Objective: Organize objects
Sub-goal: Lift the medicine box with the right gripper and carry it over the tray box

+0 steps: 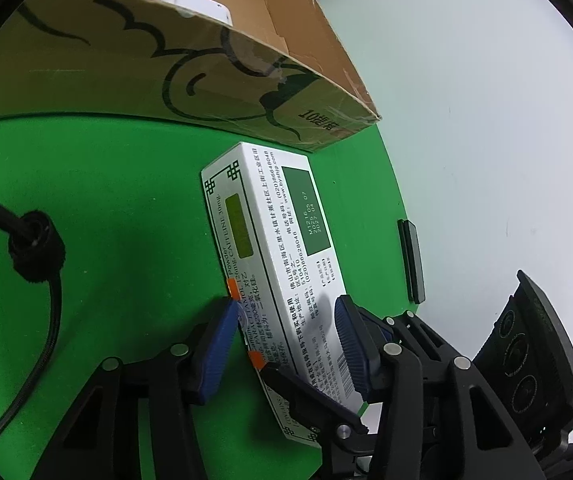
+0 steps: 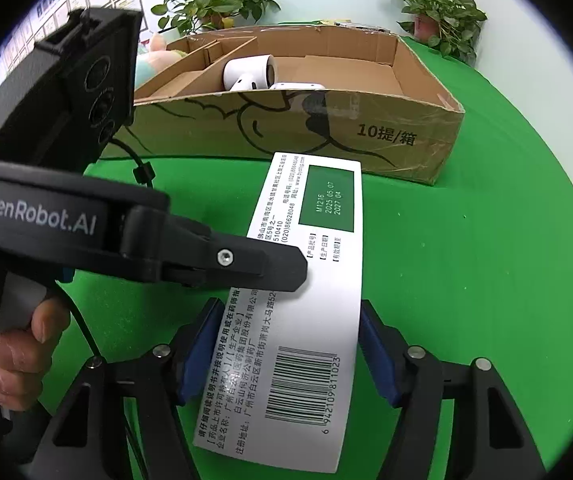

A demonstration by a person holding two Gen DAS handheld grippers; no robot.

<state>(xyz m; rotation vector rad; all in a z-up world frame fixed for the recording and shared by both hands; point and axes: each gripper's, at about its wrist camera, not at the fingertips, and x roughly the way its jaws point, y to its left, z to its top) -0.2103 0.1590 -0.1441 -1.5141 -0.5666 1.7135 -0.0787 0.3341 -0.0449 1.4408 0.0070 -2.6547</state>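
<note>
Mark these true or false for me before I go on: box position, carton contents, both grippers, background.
1. The medicine box lies between the right gripper fingers. True.
2. The cardboard carton is empty. False: white items lie inside it.
3. The medicine box is already in the carton. False: it rests on the green surface in front of the carton.
4. The left gripper is also at the medicine box. True: the box sits between its fingers.
5. Potted plants stand behind the carton. True.
</note>
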